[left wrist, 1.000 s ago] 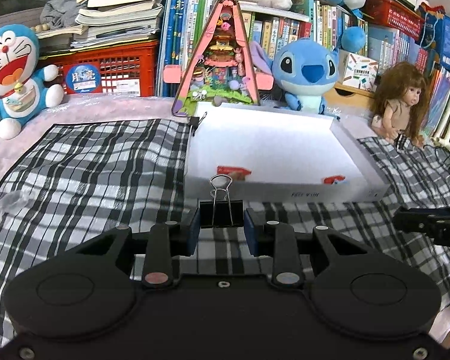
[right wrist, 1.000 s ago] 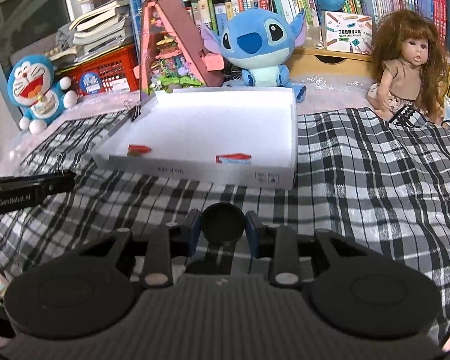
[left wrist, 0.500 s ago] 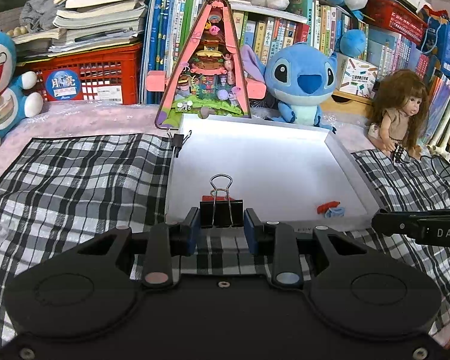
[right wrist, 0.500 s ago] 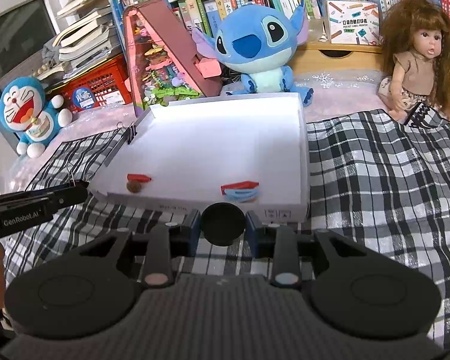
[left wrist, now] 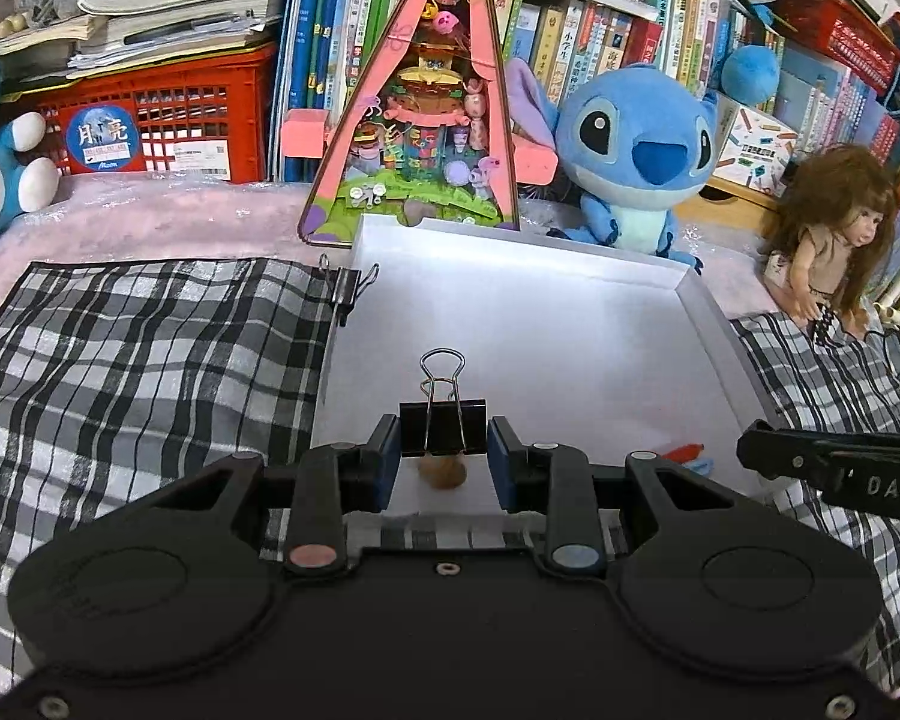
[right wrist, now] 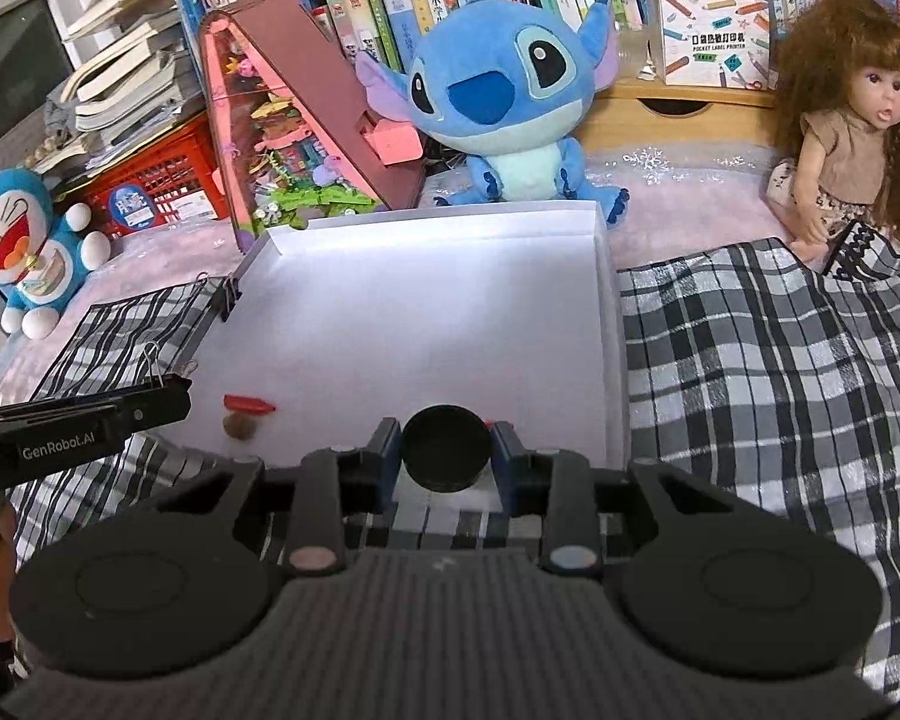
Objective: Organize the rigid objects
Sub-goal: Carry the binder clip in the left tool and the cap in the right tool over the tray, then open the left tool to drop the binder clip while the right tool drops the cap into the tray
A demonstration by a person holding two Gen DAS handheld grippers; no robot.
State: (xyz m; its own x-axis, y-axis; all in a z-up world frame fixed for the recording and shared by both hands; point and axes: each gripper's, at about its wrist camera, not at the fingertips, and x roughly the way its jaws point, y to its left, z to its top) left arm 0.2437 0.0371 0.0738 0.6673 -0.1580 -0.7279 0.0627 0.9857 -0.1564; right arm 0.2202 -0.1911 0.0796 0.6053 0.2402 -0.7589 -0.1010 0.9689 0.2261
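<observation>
My left gripper [left wrist: 444,444] is shut on a black binder clip [left wrist: 443,427] and holds it above the near edge of the white tray [left wrist: 570,312]. My right gripper [right wrist: 447,450] is shut on a black round cap [right wrist: 446,448] above the tray's near edge [right wrist: 606,312]. In the tray lie a brown nut-like piece [left wrist: 443,473], also in the right wrist view [right wrist: 240,425], a small red item [right wrist: 248,403], and a red and a blue item [left wrist: 684,455] at the right. The left gripper shows at the right view's left edge [right wrist: 78,420].
Another binder clip [left wrist: 347,288] is clipped at the tray's far left corner. A checked cloth [left wrist: 120,360] covers the table. Behind the tray stand a pink triangular toy house [left wrist: 432,114], a blue plush [left wrist: 636,150], a doll [left wrist: 822,240], a red crate [left wrist: 162,120] and books.
Both grippers have moved forward toward the tray with their objects and now hang over its near edge. The tray's contents have come closer in view.
</observation>
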